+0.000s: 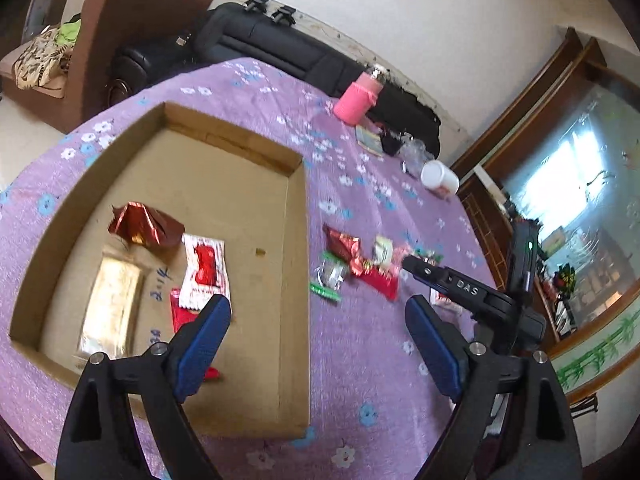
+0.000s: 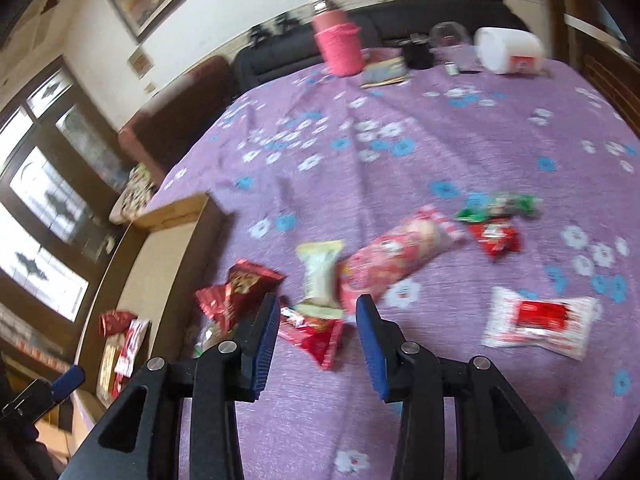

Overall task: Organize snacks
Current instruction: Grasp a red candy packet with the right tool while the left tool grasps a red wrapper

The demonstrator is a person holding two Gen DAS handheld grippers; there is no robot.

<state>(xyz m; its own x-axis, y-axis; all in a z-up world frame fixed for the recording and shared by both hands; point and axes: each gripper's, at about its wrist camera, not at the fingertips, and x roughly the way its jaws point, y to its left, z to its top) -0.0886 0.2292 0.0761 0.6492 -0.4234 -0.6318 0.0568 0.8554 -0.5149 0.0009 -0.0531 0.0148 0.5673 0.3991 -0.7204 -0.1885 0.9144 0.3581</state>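
Observation:
A shallow cardboard box (image 1: 298, 240) lies on the purple flowered tablecloth (image 1: 360, 340). Inside it are a dark red foil packet (image 1: 146, 226), a white-and-red packet (image 1: 206, 276) and a gold packet (image 1: 114, 308). My left gripper (image 1: 318, 316) is open and empty above the box's near right side. A heap of loose snacks (image 1: 360, 264) lies right of the box. My right gripper (image 2: 316, 320) is open and empty just above a small red packet (image 2: 316, 334), with a cream packet (image 2: 320, 276), a pink packet (image 2: 396, 252) and a white-and-red packet (image 2: 536, 320) around it.
A pink bottle (image 2: 340, 42), a white jar (image 2: 508, 50) on its side and small clutter stand at the table's far edge. A black sofa (image 1: 280, 44) and a brown armchair (image 1: 120, 40) stand beyond the table. The box also shows at left in the right wrist view (image 2: 184, 208).

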